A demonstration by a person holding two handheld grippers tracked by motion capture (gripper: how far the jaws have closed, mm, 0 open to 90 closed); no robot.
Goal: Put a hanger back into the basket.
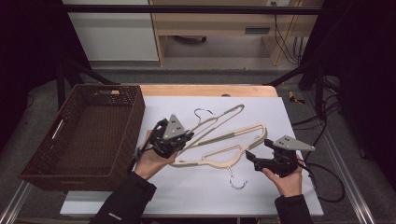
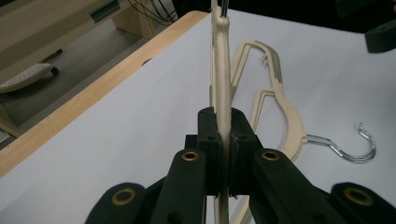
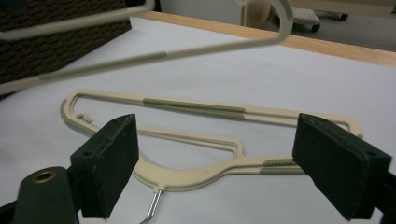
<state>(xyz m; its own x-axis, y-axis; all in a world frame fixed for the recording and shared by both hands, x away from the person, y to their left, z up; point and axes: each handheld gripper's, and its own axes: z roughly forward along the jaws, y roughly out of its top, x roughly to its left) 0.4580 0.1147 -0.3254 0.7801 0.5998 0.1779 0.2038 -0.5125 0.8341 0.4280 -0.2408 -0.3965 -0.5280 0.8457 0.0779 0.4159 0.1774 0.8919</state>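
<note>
Two cream plastic hangers with metal hooks are on the white sheet. My left gripper (image 1: pixel 186 138) (image 2: pixel 223 126) is shut on the edge of one hanger (image 1: pixel 219 119) (image 2: pixel 221 60) and holds it off the surface, tilted; it crosses the top of the right gripper view as a blurred bar (image 3: pixel 163 53). The other hanger (image 1: pixel 224 151) (image 2: pixel 280 102) (image 3: pixel 196 175) lies flat, its hook (image 1: pixel 237 182) (image 2: pixel 355 149) pointing toward the front edge. My right gripper (image 1: pixel 258 148) (image 3: pixel 219 140) is open just right of the flat hanger, jaws wide apart and holding nothing.
A brown woven basket (image 1: pixel 88 135) (image 3: pixel 60 42) stands at the left, against the sheet's edge. The white sheet (image 1: pixel 261 200) covers a wooden table whose far edge (image 1: pixel 210 90) shows. Cables trail off the right side (image 1: pixel 327 182). Furniture stands behind the table.
</note>
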